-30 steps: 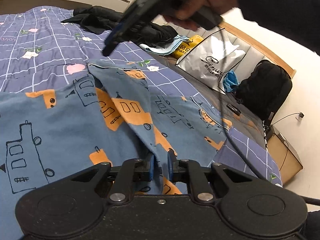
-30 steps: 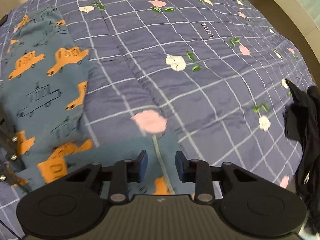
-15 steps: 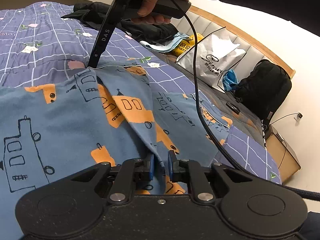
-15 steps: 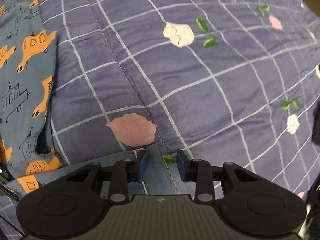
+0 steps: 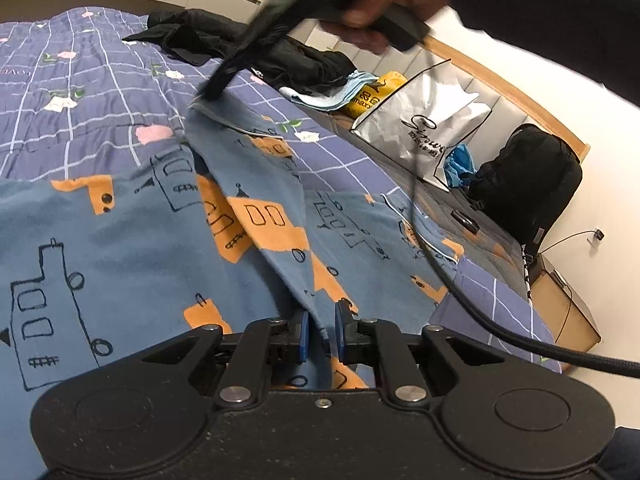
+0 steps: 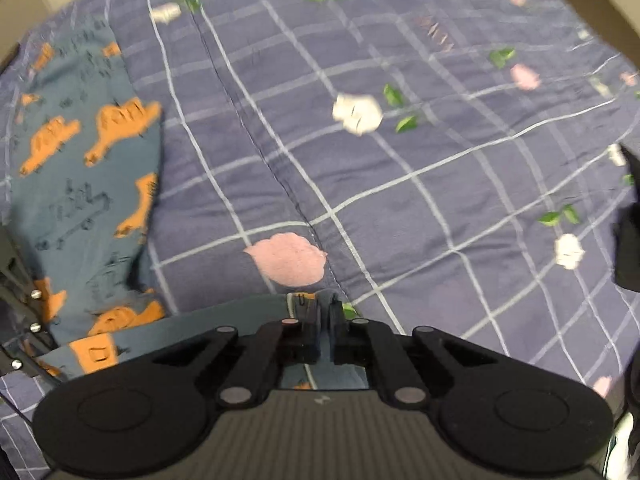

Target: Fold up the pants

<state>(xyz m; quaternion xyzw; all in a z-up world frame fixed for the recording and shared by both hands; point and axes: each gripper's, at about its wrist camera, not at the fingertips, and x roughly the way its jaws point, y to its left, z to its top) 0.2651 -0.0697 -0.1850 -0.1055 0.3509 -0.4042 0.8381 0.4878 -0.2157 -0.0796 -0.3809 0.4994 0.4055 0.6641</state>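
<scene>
White bag (image 5: 424,128) script unreadable; yellow pack (image 5: 370,98) reads "max".

The pants (image 5: 120,248) are dusty blue, printed with orange blocks and black line drawings of houses and cars, with thin white piping along a hem; the quilt (image 6: 400,160) is purple-grey, crossed by a pale grid, strewn with pink and white flowers on green leaves; the clothes (image 5: 280,52) heaped at its far side are black; a cloth (image 5: 332,94) beside them is light blue; the packet (image 5: 372,98) is yellow with black print; the bag (image 5: 420,124) is silvery white, edged and lettered in black; the backpack (image 5: 528,180) is black; both grippers are black, the left gripper (image 5: 320,334) with blue pads (image 5: 303,336).
</scene>
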